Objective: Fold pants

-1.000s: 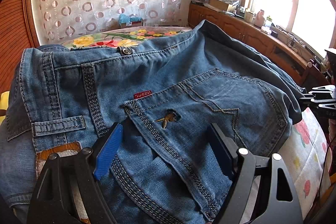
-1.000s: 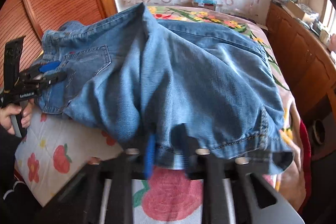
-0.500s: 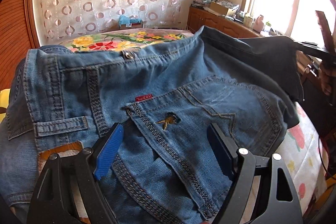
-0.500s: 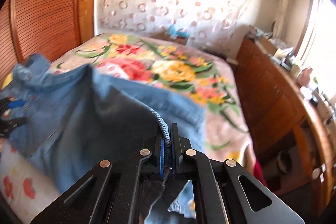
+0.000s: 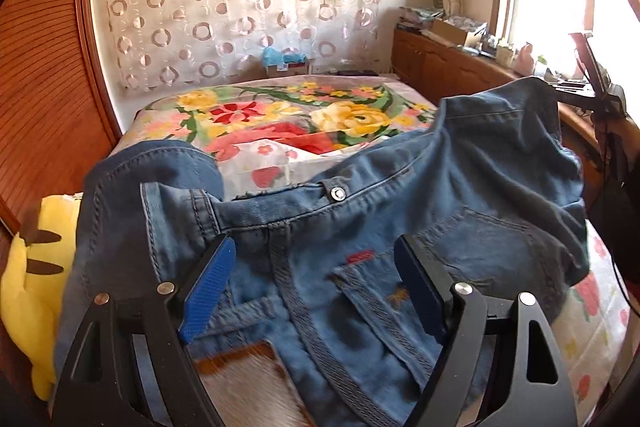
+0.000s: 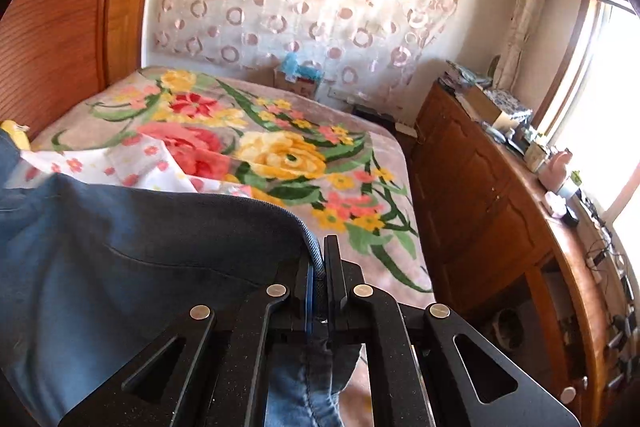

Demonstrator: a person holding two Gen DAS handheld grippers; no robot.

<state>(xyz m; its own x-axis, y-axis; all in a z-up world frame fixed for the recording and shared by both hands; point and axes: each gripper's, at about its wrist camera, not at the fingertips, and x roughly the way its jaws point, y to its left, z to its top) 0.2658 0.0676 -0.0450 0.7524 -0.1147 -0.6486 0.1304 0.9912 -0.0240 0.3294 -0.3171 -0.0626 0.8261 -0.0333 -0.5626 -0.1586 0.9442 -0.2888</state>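
Blue denim jeans [image 5: 360, 227] lie back side up on the bed, with waistband, metal button and back pocket showing. My left gripper [image 5: 312, 275] is open, its blue pads wide apart over the waistband and pocket, with denim lying loose between them. My right gripper [image 6: 320, 255] is shut on a thick seamed edge of the jeans [image 6: 120, 247], holding that part up off the bed. In the left wrist view the right gripper [image 5: 576, 93] is at the upper right, with the raised denim hanging from it.
The bed carries a floral blanket [image 5: 280, 115] and a white sheet with red fruit prints [image 5: 592, 307]. A yellow plush toy [image 5: 28, 291] lies at the left edge. A wooden cabinet [image 6: 480, 195] with clutter runs along the right. A slatted wooden door [image 5: 40, 87] stands at the left.
My right gripper closed on the jeans' edge and lifted it up and across, so that side now hangs raised. My left gripper rose slightly and shifted toward the waistband, still open.
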